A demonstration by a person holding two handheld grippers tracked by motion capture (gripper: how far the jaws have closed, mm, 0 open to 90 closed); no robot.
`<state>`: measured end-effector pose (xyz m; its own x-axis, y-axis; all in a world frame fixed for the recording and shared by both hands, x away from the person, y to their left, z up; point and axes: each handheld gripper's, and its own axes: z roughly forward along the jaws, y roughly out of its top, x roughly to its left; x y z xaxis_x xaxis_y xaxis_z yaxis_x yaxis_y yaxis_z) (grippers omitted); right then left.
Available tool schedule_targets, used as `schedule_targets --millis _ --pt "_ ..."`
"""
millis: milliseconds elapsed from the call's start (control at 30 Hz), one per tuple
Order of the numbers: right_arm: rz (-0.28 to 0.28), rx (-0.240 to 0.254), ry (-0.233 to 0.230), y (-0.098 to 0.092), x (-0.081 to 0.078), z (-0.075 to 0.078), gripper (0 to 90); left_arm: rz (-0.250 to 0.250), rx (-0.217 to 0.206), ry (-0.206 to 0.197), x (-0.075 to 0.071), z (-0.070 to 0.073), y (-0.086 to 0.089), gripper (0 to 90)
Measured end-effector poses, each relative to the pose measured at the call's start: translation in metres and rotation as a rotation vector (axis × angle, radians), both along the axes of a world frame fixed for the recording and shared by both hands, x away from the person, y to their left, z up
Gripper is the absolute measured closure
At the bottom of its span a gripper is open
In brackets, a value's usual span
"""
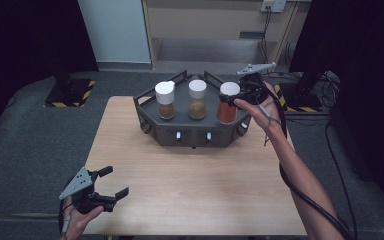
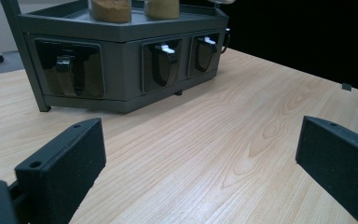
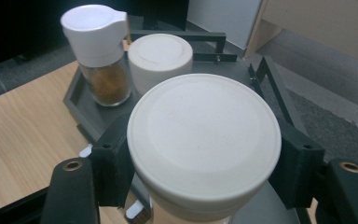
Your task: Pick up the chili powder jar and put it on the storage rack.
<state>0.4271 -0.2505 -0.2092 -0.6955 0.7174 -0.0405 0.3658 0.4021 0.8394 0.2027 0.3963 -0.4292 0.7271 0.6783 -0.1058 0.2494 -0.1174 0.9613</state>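
Gripping red-spice jar (image 1: 227, 106) by white lid, right gripper (image 1: 241, 95) clamped, rack (image 1: 195, 136) at 12 o'clock (two jars seated); placement or removal unfinished. Left gripper (image 1: 114, 184) gapes empty, 7 o'clock.

A lab or test room: a bare wooden table (image 1: 190, 190) stands on grey carpet (image 1: 25, 145), with black curtains (image 1: 25, 30), hazard-striped stand bases (image 1: 70, 92) and loose cables (image 1: 325, 82).

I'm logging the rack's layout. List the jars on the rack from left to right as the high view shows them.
Jar with the spouted white cap → jar of tan powder → jar of orange-red powder, its cap clamped in the right hand-held gripper.
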Motion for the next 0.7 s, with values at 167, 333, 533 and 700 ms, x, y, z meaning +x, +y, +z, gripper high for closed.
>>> schedule_targets --millis 167,333,533,700 --pt "-0.029 0.007 0.004 0.0 0.01 -0.004 33.9 0.002 -0.003 0.001 0.0 0.0 0.0 0.6" --pt "-0.051 0.019 0.002 -0.001 0.018 -0.007 33.9 0.002 -0.003 0.002 0.0 0.0 0.0 0.6" --pt "-0.068 0.013 0.004 0.003 0.027 -0.009 33.9 0.003 -0.005 0.003 0.0 -0.001 0.0 0.6" --pt "-0.079 0.019 0.012 0.004 0.032 -0.012 33.9 -0.003 -0.003 0.003 0.001 -0.001 0.0 0.8"
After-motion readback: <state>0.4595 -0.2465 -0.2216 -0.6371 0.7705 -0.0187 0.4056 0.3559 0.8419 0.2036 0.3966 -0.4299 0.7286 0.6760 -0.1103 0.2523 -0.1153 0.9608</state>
